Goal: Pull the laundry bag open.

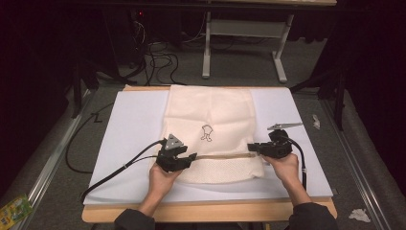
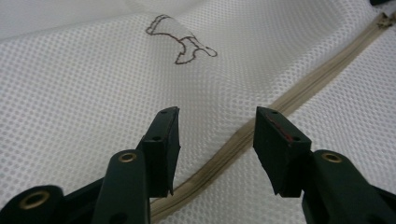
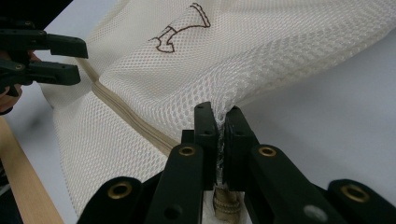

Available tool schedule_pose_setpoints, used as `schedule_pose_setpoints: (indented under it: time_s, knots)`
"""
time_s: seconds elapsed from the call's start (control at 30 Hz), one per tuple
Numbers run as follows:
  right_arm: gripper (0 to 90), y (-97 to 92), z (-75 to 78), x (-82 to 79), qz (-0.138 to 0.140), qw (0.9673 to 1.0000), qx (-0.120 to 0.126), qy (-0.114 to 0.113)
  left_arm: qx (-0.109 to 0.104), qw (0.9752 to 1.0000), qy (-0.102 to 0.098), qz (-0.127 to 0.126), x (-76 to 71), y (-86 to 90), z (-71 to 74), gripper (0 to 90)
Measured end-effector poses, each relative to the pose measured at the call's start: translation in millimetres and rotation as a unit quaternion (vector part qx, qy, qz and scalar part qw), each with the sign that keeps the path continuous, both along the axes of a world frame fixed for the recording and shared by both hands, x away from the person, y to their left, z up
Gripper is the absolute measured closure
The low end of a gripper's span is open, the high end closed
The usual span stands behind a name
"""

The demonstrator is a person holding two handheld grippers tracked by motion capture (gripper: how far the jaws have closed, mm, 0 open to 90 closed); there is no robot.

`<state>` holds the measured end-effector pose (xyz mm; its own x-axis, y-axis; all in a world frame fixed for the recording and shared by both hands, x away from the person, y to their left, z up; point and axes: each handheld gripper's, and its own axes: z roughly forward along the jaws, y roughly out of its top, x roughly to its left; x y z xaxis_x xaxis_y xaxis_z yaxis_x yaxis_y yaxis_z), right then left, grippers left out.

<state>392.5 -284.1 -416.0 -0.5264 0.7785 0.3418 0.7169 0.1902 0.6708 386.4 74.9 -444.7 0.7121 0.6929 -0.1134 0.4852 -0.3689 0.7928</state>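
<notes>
The right gripper (image 3: 217, 125) clamps the mesh bag (image 1: 210, 120) on the table at its zipper (image 2: 261, 123) end; the open left gripper (image 2: 215, 140) straddling the zipper could snag mesh.

Zipper (image 2: 261, 121) cut off at lower edge btwn jaws in left gripper view, zipper pull hidden behind right gripper (image 3: 220, 135) jaws, green packet (image 1: 14, 210) clipped at lower-left, print illegible

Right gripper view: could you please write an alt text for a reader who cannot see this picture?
The right claw, shut, pinches the edge of a white mesh bag that lies on a white sheet. A beige zipper runs across the bag, a small brown drawing sits above it, and the left claw stands open at the far end.
</notes>
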Motion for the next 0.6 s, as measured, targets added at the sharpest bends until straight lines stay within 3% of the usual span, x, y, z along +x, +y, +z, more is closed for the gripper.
schedule_pose_setpoints:
  time_s: [0.23, 0.33, 0.6]
  knots:
    - [87.6, 1.0, 0.0, 1.1, 0.001, 1.0000, -0.001, -0.001, 0.000, 0.9997, 0.001, -0.023, -1.6, -17.9, 5.4, 51.2]
    - [87.6, 1.0, -1.0, 2.1, 0.000, 1.0000, 0.000, 0.003, -0.010, 0.9996, 0.004, -0.026, -0.7, -24.8, 5.7, 51.8]
    - [87.6, 5.3, -2.2, 4.0, 0.002, 1.0000, -0.001, 0.001, -0.006, 0.9995, 0.008, -0.030, 0.6, -35.9, 7.1, 53.7]
